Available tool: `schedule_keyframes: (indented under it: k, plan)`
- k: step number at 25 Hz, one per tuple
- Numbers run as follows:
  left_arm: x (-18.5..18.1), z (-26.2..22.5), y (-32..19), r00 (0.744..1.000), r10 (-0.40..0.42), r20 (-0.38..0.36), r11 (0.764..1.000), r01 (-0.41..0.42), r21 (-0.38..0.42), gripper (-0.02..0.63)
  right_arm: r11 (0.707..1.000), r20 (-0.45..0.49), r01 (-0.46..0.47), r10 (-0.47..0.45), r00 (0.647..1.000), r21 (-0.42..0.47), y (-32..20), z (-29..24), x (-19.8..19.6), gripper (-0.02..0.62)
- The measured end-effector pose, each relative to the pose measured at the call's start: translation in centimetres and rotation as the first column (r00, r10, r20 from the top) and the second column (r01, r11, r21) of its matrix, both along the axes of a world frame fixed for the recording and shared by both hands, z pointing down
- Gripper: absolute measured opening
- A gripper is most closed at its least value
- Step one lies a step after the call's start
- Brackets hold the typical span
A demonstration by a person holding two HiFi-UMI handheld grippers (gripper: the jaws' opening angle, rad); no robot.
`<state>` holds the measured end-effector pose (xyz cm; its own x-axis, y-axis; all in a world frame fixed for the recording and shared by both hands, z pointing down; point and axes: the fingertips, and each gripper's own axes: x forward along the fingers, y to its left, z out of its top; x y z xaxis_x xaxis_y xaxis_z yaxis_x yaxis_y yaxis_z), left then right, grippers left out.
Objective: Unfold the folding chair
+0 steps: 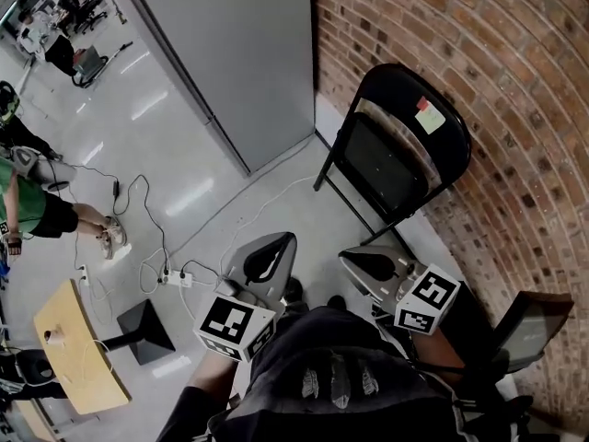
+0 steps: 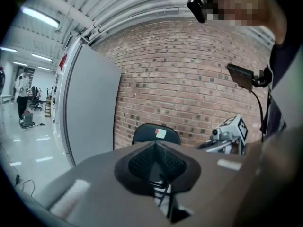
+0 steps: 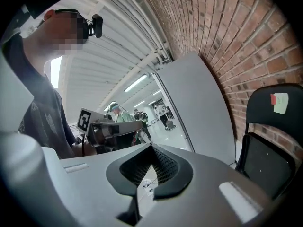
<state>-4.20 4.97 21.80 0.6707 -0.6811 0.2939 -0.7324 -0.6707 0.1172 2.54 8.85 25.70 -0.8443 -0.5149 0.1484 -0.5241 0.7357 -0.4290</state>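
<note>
One black folding chair (image 1: 396,150) is standing folded, close against the brick wall (image 1: 515,90), wearing a pale sticker (image 1: 428,116) on its backrest, while a grey panel (image 1: 230,53) is jutting out from that wall just beside it. Well out from the wall, the left gripper (image 1: 267,258) and right gripper (image 1: 373,265) are hovering side by side, clear of the chair. Each is holding its jaws pressed together with nothing between them.

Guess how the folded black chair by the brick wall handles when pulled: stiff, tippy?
Likely rigid: the folding chair looks like a tube frame with hard panels. Probably tippy: it stands folded, leaning on the brick wall, so a pull could topple it. Its feet may slide on the glossy floor.
</note>
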Motion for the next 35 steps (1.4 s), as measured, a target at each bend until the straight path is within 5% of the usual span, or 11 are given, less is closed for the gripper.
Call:
schedule_keyframes:
  k: [10,20,28,35]
  plan:
    - [-4.9,1.6,-5.7,0.988,0.082,-0.134,0.994,-0.090,-0.061,0.002,0.997,-0.130,-0.075,0.072,0.989,-0.020,-4.0,0.1,-5.6,0.002]
    - [-3.6,3.1,-9.0,0.947,0.232,-0.221,0.962,-0.257,-0.092,0.002,0.975,-0.217,-0.212,0.193,0.957,-0.071,-4.9,0.9,-6.1,0.002]
    - [-2.1,2.4,-10.4,0.955,0.225,-0.190,0.966,-0.244,-0.082,0.002,0.984,-0.161,-0.157,0.143,0.977,-0.079,-6.3,1.2,-6.2,0.002]
    - [0.9,3.0,-10.4,0.984,0.146,-0.106,0.981,-0.157,-0.112,0.002,0.992,-0.079,-0.089,0.082,0.994,-0.085,-8.0,1.6,-1.9,0.002]
